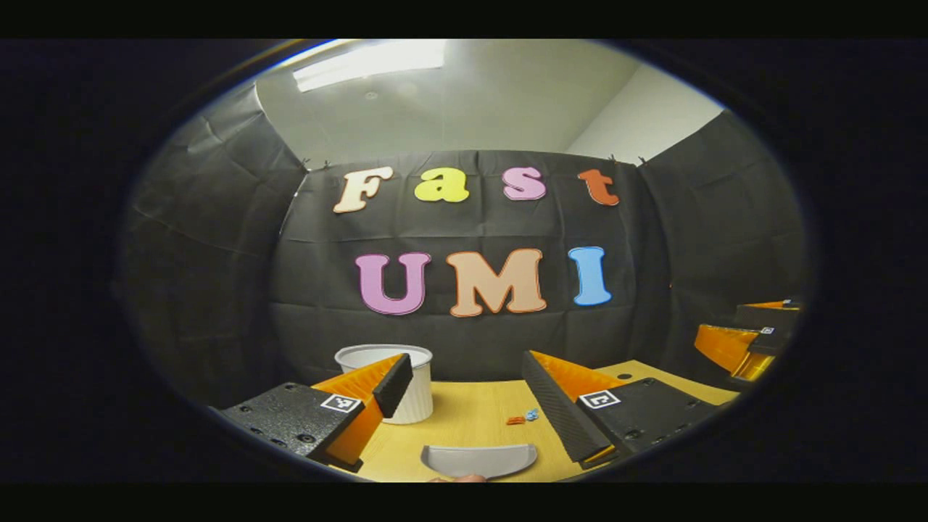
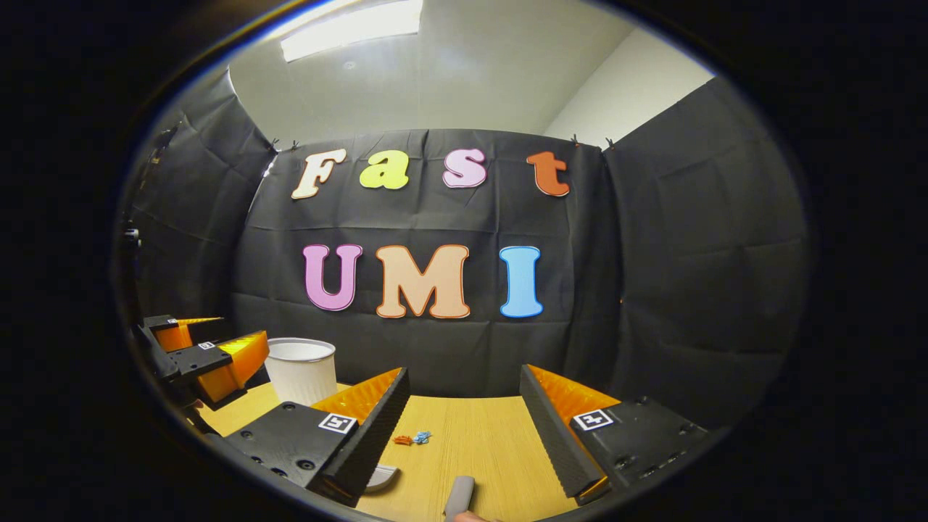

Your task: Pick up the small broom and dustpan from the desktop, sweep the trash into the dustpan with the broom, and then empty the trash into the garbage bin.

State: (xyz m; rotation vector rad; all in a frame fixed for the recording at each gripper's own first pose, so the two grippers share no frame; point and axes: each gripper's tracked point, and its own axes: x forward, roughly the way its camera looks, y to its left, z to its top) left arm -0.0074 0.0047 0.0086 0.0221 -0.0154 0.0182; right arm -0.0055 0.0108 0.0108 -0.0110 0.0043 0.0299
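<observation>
Both pairs of jaws are standing wide and gripping nothing. The left gripper is hovering above the near edge of the desktop, and the grey dustpan is lying flat just below and between its fingers, its long edge running left to right across the gap. The right gripper is hanging over the same wood, with what is probably the broom showing as a grey handle end low between its fingers, its axis pointing roughly away toward the far wall. The trash, a few small orange and blue scraps, is sitting farther out, between the two tools. The white garbage bin is standing at the far left. By my reading, each hand is nearer its own tool, and both need to be dropping down and forward.
</observation>
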